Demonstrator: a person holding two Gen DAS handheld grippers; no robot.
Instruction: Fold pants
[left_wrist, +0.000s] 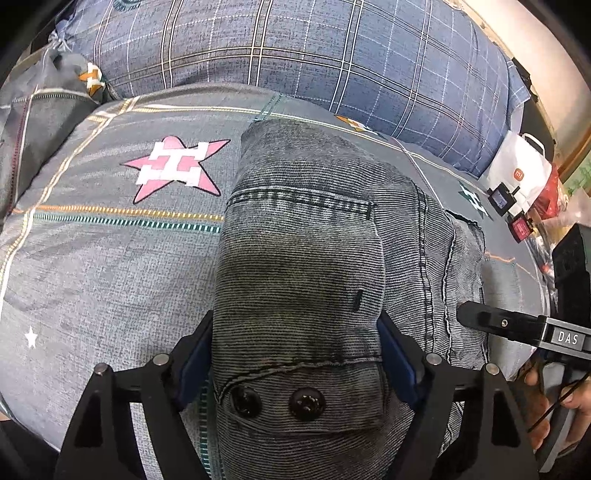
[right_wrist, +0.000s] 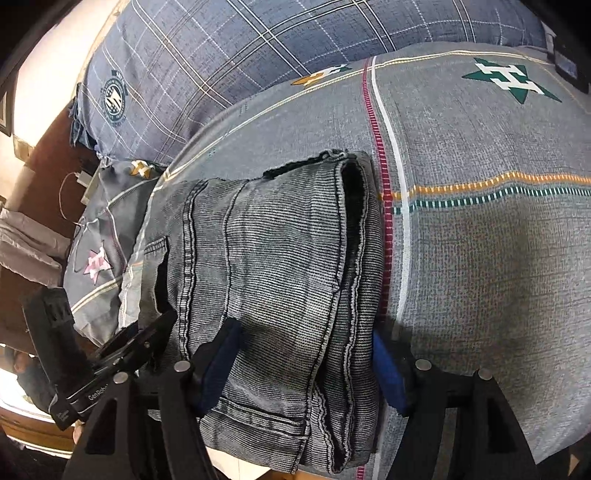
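Observation:
Grey-black denim pants (left_wrist: 303, 258) lie folded into a thick bundle on a grey bedsheet (left_wrist: 92, 266). My left gripper (left_wrist: 295, 354) has its blue-padded fingers on both sides of the waistband end with two dark buttons, closed on it. My right gripper (right_wrist: 303, 365) clamps the other side of the bundle (right_wrist: 273, 258), over the stacked leg layers and hems. The right gripper's finger (left_wrist: 491, 321) shows at the right in the left wrist view. The left gripper (right_wrist: 140, 339) shows at the left in the right wrist view.
A blue plaid pillow (left_wrist: 295, 48) lies behind the pants. A white paper bag (left_wrist: 517, 173) and small dark and red boxes (left_wrist: 511, 214) stand at the bed's right edge. The sheet has pink (left_wrist: 177, 166) and green (right_wrist: 511, 79) star prints. A wooden bedside surface (right_wrist: 44, 192) is left.

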